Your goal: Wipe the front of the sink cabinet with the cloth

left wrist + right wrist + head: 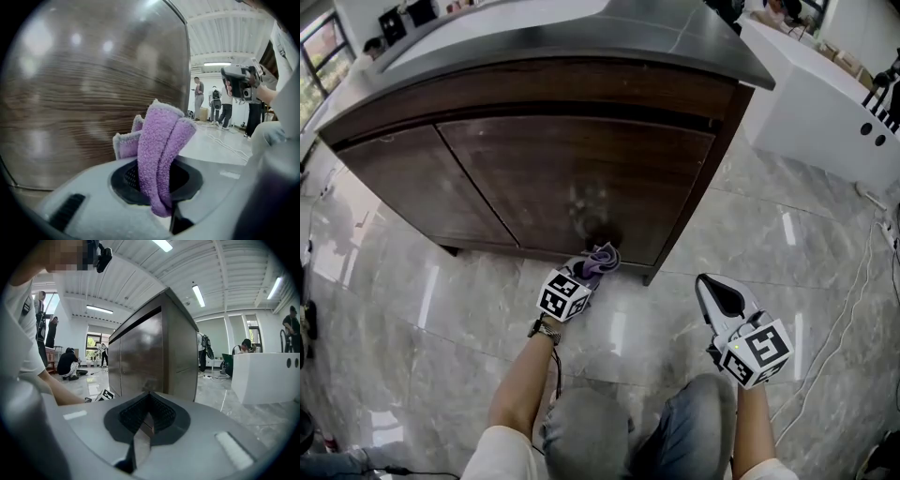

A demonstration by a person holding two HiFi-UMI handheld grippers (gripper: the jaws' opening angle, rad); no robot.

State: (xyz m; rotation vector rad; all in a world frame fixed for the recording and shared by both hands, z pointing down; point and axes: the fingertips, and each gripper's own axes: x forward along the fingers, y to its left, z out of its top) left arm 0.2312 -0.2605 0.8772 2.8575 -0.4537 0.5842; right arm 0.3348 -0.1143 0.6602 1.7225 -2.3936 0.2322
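The left gripper (pixel 157 187) has its fingers (pixel 126 180) clenched on a folded purple terry cloth (pixel 161 150), which stands up out of the grip as 2 thick folds. The cloth's free end points at the dark brown wood-grain front of the sink cabinet (pixel 84 93); whether it is pressed on the wood or just off it cannot be told.

In the head view, the left gripper (pixel 592 267) holds the cloth (pixel 602 255) low at the bottom edge of the cabinet's (pixel 572 178) right-hand door, close to the grey marble floor (pixel 469 300). A pale hazy patch (pixel 586 202) sits on that door just above the cloth; it may be a wipe mark or only a reflection.

Judging from this, the wiping is at most partly done: the cloth is working the lower right door, while the left door (pixel 422 187) and the top rail show no sign of attention.

The left forearm (pixel 525 375) reaches forward and down from the person's body. The right gripper (pixel 717 295) is held back over the floor, well apart from the cabinet, its fingers (pixel 161 414) shut together on nothing and aimed at the cabinet's corner (pixel 140 352).
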